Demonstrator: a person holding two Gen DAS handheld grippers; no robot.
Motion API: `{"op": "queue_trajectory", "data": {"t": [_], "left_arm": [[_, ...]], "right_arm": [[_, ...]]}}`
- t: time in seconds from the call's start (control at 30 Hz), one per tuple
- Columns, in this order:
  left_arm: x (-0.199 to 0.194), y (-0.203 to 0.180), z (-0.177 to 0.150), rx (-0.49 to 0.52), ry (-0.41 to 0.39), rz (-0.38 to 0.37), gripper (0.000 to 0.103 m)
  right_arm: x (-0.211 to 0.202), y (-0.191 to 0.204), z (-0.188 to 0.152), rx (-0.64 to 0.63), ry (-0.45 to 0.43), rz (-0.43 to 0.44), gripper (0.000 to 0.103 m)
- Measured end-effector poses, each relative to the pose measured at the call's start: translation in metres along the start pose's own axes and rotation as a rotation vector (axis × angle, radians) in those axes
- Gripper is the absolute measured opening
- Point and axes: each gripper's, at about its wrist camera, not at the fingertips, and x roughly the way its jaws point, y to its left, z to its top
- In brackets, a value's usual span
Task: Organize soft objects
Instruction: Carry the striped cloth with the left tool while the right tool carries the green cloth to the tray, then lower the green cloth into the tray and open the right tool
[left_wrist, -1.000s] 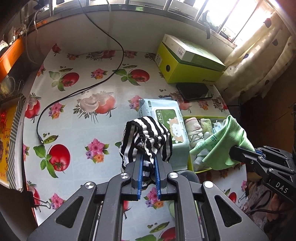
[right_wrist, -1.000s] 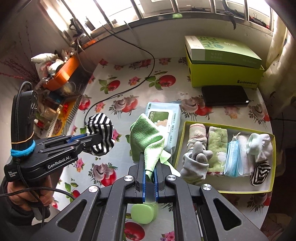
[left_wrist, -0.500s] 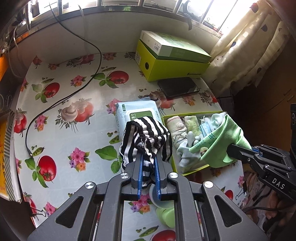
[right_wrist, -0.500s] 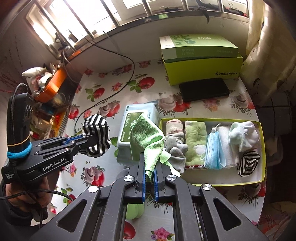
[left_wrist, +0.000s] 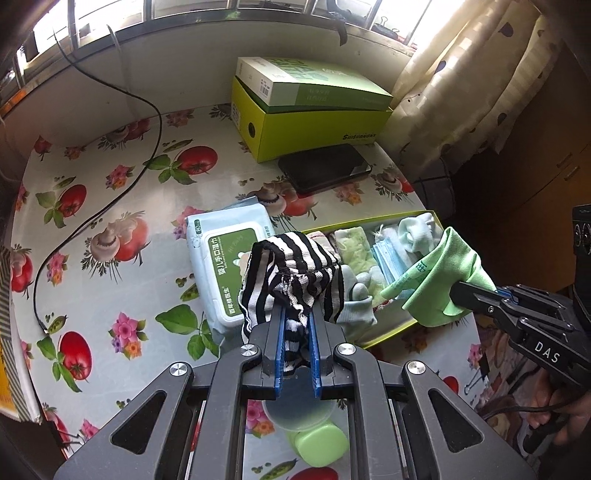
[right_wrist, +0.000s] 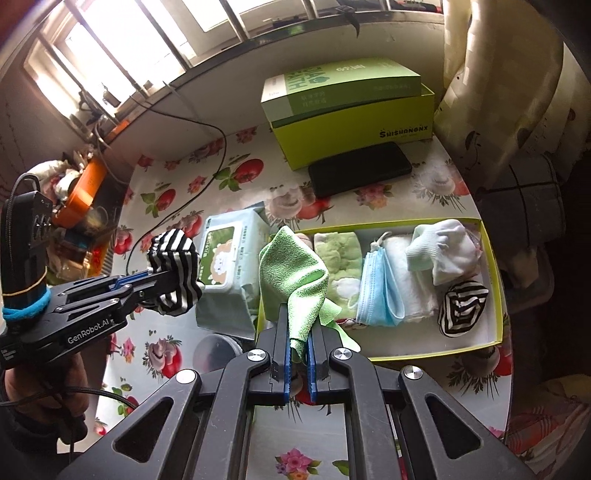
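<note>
Left claw (left_wrist: 295, 325) clamped on a black-and-white striped sock (left_wrist: 291, 275), held above the counter (left_wrist: 110, 206) over the wet-wipes pack (left_wrist: 225, 258). Right claw (right_wrist: 298, 334) clamped on a green cloth (right_wrist: 293, 275), held over the left end of the yellow-green tray (right_wrist: 496, 295). In the tray: folded cloths, a blue face mask (right_wrist: 376, 288), and at 3 o'clock a second striped sock (right_wrist: 461, 306).

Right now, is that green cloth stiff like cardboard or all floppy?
Probably floppy: the green cloth folds and droops where the right hand-held gripper pinches it. It looks light, since one pinched corner carries it all. Its fuzzy surface likely won't slip easily.
</note>
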Motion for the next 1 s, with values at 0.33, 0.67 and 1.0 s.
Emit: {"op": "queue_trajectory", "data": {"t": [0.33, 0.67, 1.0], "left_arm": [[0.009, -0.019, 0.008, 0.030, 0.011, -0.015, 0.012], [0.015, -0.032, 0.016, 0.053, 0.017, -0.027, 0.012], [0.022, -0.043, 0.019, 0.078, 0.031, -0.029, 0.012]], "right_arm": [[-0.010, -0.043, -0.004, 0.080, -0.023, -0.058, 0.007], [-0.018, -0.080, -0.008, 0.137, -0.034, -0.109, 0.007], [0.027, -0.083, -0.012, 0.121, 0.046, -0.093, 0.007]]}}
